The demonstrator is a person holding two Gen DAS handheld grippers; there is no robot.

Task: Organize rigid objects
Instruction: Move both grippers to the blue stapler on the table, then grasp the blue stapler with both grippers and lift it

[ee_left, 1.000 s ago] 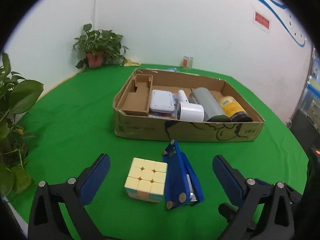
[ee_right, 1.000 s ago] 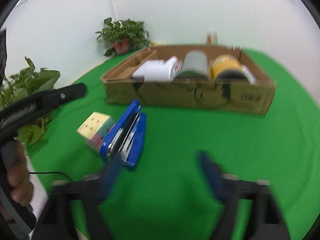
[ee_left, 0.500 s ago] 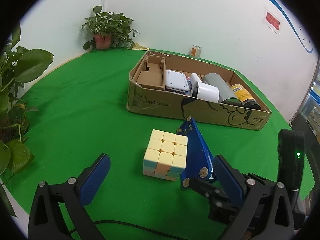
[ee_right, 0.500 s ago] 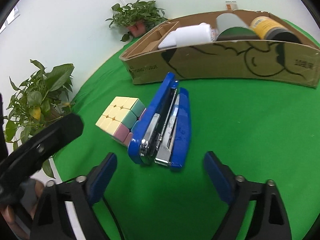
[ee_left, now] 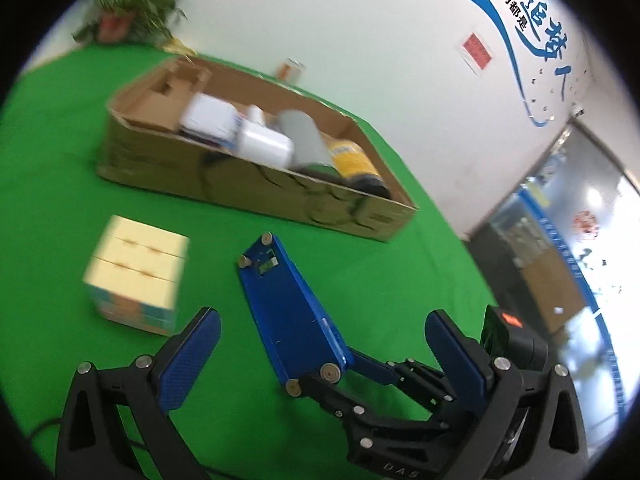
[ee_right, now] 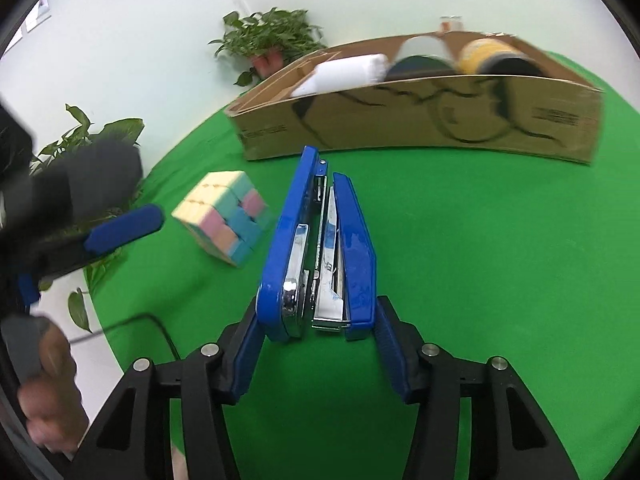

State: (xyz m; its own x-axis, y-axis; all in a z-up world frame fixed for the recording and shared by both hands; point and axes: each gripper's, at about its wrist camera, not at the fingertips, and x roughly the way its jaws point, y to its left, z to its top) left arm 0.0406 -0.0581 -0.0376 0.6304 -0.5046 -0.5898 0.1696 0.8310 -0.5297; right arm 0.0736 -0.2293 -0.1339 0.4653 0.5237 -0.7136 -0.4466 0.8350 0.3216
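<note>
One stapler [ee_right: 320, 248], one puzzle cube [ee_right: 224, 216], one cardboard box [ee_right: 420, 120], two potted plants [ee_right: 272, 40].

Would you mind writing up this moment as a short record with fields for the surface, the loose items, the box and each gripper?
surface: green cloth
stapler: blue, lying on its side, near end between the right gripper's pads
cube: pastel puzzle cube, left of the stapler, apart from it
box: open cardboard, behind both, already holding containers
right gripper: jaws just closing, pads against the stapler
left gripper: open, holding nothing
</note>
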